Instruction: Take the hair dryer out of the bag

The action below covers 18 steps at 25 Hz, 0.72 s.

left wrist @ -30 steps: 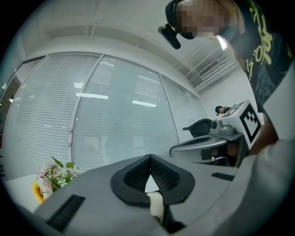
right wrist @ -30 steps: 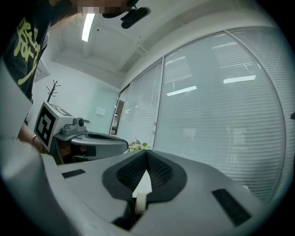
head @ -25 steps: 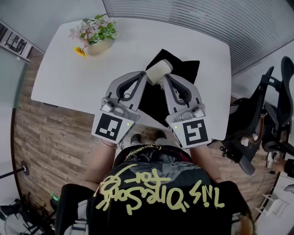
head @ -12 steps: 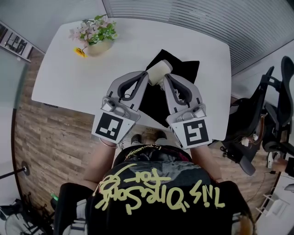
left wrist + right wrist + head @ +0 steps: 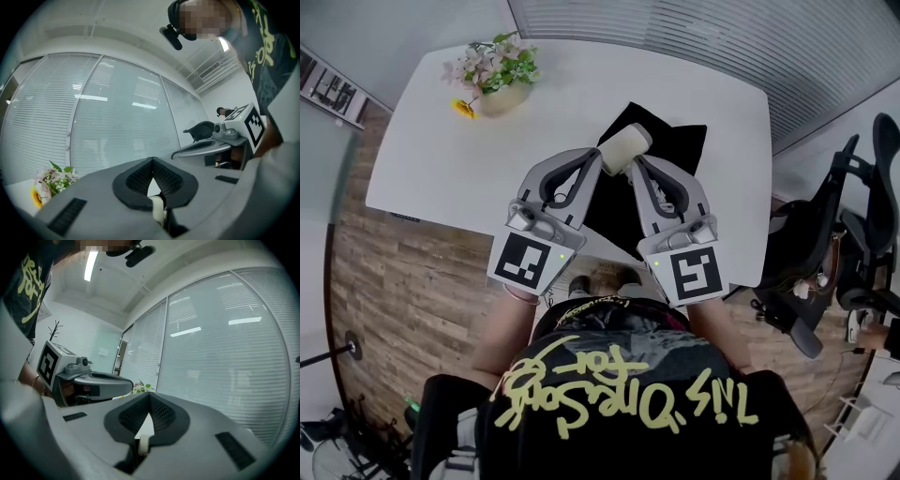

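On white bench [image 5: 431,150]: cream-coloured hair dryer [image 5: 624,147] lies on flat black fabric bag [image 5: 680,141]. Both left claw [image 5: 596,159] and right claw [image 5: 636,163] pressed together, empty, flanking the dryer.

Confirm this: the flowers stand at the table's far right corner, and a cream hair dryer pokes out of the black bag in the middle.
Wrong side: the head view shows the flowers at the table's far left corner. The cream hair dryer does poke out of the black bag in the middle.
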Motion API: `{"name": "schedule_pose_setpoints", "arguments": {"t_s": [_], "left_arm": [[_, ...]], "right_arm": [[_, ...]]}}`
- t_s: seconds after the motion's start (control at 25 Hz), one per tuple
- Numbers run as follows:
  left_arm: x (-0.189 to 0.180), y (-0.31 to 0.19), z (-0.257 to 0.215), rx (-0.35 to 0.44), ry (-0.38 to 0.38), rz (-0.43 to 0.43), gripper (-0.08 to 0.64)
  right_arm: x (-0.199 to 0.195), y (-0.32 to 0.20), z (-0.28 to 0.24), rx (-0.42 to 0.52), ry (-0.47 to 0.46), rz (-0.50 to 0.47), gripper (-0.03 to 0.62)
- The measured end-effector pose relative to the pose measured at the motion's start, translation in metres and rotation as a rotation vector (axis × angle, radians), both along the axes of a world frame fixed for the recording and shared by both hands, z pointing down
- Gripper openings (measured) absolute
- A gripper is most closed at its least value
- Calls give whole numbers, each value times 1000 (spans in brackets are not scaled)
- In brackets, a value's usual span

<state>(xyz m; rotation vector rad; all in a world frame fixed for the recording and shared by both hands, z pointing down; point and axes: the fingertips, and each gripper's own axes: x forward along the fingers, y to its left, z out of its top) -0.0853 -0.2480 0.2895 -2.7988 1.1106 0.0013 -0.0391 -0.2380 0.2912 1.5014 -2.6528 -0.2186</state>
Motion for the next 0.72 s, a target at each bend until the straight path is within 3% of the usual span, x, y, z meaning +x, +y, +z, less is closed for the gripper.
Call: {"name": "schedule_pose_setpoints", "arguments": {"t_s": [0.72], "left_arm": [[8, 6, 4, -11, 4, 11, -6]], "right_arm": [[6, 8, 4, -6, -2, 6, 2]]}}
